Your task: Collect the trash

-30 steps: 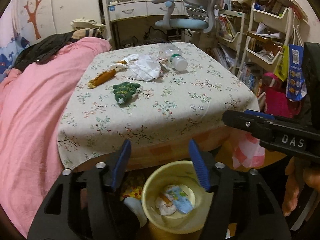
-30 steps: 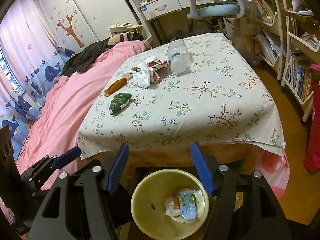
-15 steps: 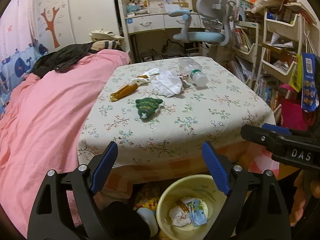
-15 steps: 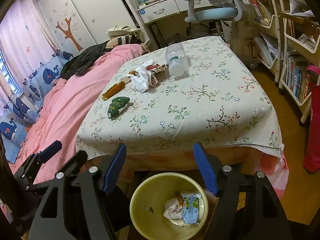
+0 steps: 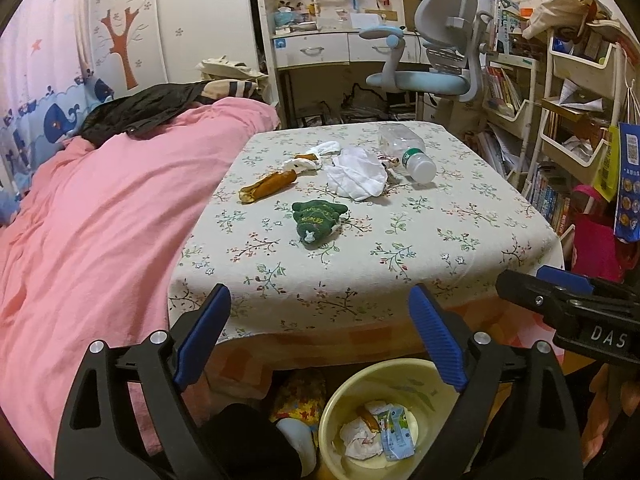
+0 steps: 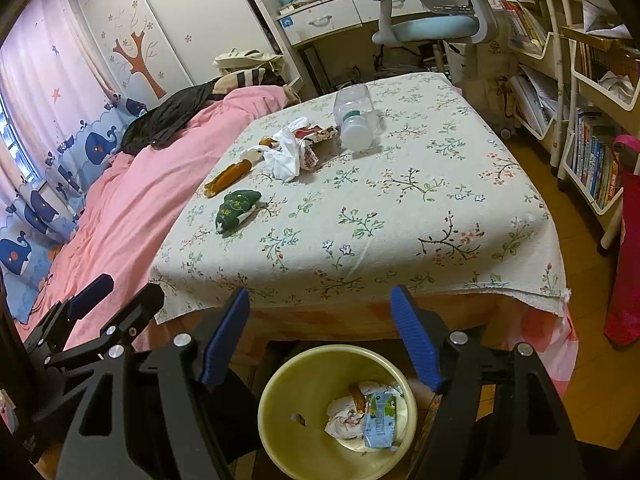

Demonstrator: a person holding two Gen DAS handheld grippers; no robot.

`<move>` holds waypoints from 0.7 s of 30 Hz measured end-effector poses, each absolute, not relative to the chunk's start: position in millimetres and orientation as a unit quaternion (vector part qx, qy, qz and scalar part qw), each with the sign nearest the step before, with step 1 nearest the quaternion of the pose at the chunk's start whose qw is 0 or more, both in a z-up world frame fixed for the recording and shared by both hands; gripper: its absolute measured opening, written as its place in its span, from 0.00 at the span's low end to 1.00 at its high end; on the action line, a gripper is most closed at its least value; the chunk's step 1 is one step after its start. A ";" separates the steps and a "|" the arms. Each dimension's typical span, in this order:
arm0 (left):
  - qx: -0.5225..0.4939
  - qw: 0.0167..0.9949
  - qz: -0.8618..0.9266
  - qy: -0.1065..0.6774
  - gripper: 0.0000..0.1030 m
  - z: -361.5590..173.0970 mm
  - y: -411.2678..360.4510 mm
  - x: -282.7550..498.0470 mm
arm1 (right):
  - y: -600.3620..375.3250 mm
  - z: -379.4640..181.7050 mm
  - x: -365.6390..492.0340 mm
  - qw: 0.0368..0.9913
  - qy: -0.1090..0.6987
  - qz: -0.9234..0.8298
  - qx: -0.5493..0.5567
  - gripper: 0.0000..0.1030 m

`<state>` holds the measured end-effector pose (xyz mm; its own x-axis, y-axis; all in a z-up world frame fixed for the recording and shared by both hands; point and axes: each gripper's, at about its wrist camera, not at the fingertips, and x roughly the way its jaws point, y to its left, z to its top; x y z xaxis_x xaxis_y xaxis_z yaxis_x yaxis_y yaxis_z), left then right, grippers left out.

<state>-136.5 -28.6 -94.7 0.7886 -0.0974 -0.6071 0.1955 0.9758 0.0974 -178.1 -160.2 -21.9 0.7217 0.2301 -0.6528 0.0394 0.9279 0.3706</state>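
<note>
The left gripper (image 5: pixel 320 336) sits at the bottom of its view. Its blue fingers (image 5: pixel 202 336) are wide apart and have just been opening more. Nothing is between them. The right gripper (image 6: pixel 320 336) sits at the bottom of its own view. Its jaws are apart too, have just been opening a bit, and hold nothing.

A yellow bin (image 6: pixel 280 412) stands on the floor at the bottom middle of both views, just under the near edge of the table (image 5: pixel 420 256). Inside the bin lie a crumpled tissue (image 6: pixel 344 420), a small blue and green packet (image 6: pixel 378 420) and a brown bit.

The table has a flowery cloth and fills the middle of each view. More trash lies on its far part. A green wrapper (image 5: pixel 316 222) lies nearest. Behind it, to the left, is a long brown peel (image 5: pixel 268 186). A white crumpled tissue (image 5: pixel 358 174) lies in the middle. A clear plastic bottle (image 5: pixel 406 152) lies on its side to the right, just beside the tissue.

A pink blanket (image 5: pixel 100 220) covers the bed on the left. A blue chair (image 5: pixel 432 64) stands at the top.
</note>
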 end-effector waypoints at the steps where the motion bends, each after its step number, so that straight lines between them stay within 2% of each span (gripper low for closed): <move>1: 0.078 0.943 -0.078 0.315 0.85 -94.5 -28.5 -136.8 | -160.2 -21.8 -178.0 0.910 0.369 0.052 0.182 0.69; 21: 0.070 0.943 -0.067 0.319 0.86 -96.8 -27.5 -131.0 | -158.8 -21.9 -178.9 0.910 0.369 0.052 0.182 0.70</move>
<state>-131.0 -27.5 -96.8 0.7870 -0.0811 -0.6116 0.1705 0.9813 0.0892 -178.9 -158.8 -21.9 0.7220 0.2293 -0.6527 0.0390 0.9285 0.3694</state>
